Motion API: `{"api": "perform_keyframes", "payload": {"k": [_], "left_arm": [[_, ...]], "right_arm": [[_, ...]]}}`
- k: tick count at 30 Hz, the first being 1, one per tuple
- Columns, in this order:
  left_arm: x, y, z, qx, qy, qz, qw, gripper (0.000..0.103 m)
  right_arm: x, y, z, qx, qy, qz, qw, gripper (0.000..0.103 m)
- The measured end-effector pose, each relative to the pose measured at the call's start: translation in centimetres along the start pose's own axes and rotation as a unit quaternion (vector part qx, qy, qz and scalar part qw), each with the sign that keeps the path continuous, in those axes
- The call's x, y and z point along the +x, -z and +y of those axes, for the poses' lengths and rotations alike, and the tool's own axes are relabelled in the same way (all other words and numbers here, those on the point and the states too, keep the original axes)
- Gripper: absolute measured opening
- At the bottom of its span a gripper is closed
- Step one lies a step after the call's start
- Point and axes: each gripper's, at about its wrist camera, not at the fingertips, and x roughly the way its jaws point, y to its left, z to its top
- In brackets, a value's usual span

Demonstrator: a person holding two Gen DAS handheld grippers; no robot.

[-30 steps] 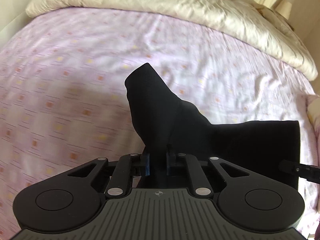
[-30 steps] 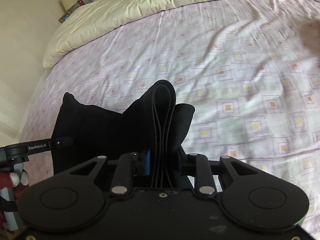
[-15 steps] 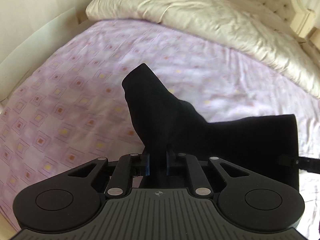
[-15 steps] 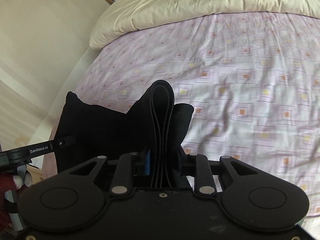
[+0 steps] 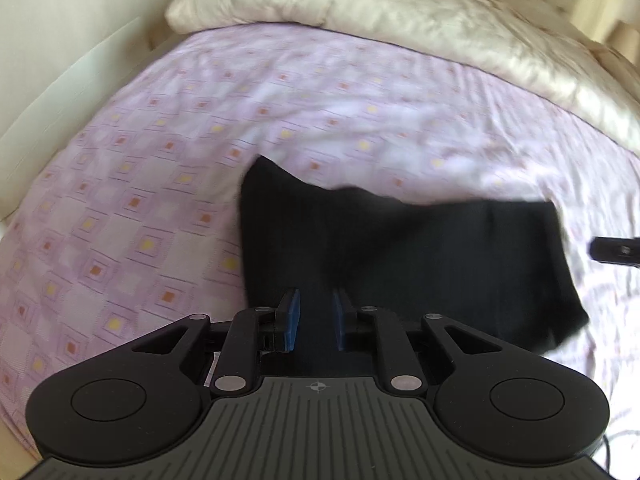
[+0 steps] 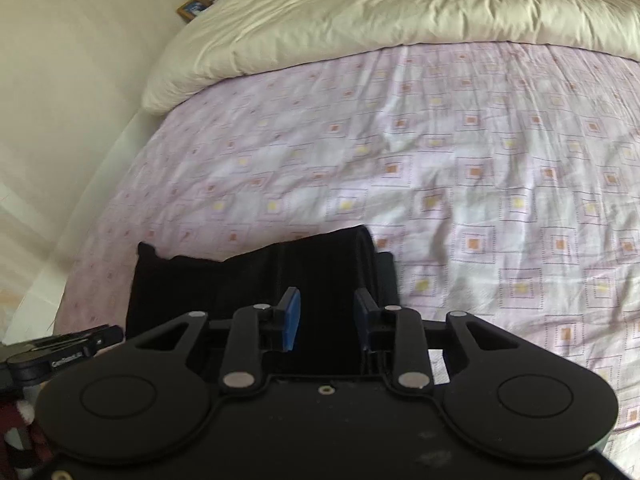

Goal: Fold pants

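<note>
The black pants (image 5: 420,256) lie folded as a wide dark band on the lilac patterned sheet (image 5: 160,200). My left gripper (image 5: 315,312) hovers at their near left end, blue pads apart, with cloth showing between and below them but not pinched. In the right wrist view the pants (image 6: 248,280) lie flat, their thick folded edge at the right. My right gripper (image 6: 327,312) is over that end. Its jaws are closing, with dark cloth beneath the gap and the pads (image 6: 291,320) not pressing on it. Part of each gripper shows at the edge of the other's view.
A cream duvet (image 5: 400,12) is bunched across the far end of the bed, also seen as the duvet (image 6: 400,12) from the right. The bed's left edge and a pale wall (image 6: 80,80) lie close to the pants. A framed picture (image 6: 192,8) stands far back.
The pants stood bunched up between both sets of pads; now they have sunk flat onto the sheet and the pads stand clear of them. Both views have swung toward the bed's left edge.
</note>
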Motion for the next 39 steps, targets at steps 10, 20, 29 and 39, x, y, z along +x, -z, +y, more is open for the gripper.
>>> {"api": "perform_keyframes", "payload": {"k": [10, 20, 29, 39], "left_arm": [[3.1, 2.6, -0.2, 0.053, -0.021, 0.068, 0.9960, 0.017], [2.4, -3.8, 0.3, 0.019, -0.016, -0.015, 0.9996, 0.017], [8.4, -5.7, 2.0, -0.031, -0.057, 0.019, 0.9977, 0.018], [9.2, -6.0, 2.4, -0.062, -0.062, 0.024, 0.9959, 0.018]], "right_arm": [[4.1, 2.7, 0.2, 0.000, 0.063, 0.078, 0.995, 0.001], [4.2, -2.6, 3.0, -0.049, 0.056, 0.002, 0.997, 0.011], [10.3, -4.4, 1.6, -0.074, 0.108, 0.060, 0.990, 0.011], [10.2, -3.6, 1.5, -0.077, 0.101, 0.047, 0.991, 0.008]]}}
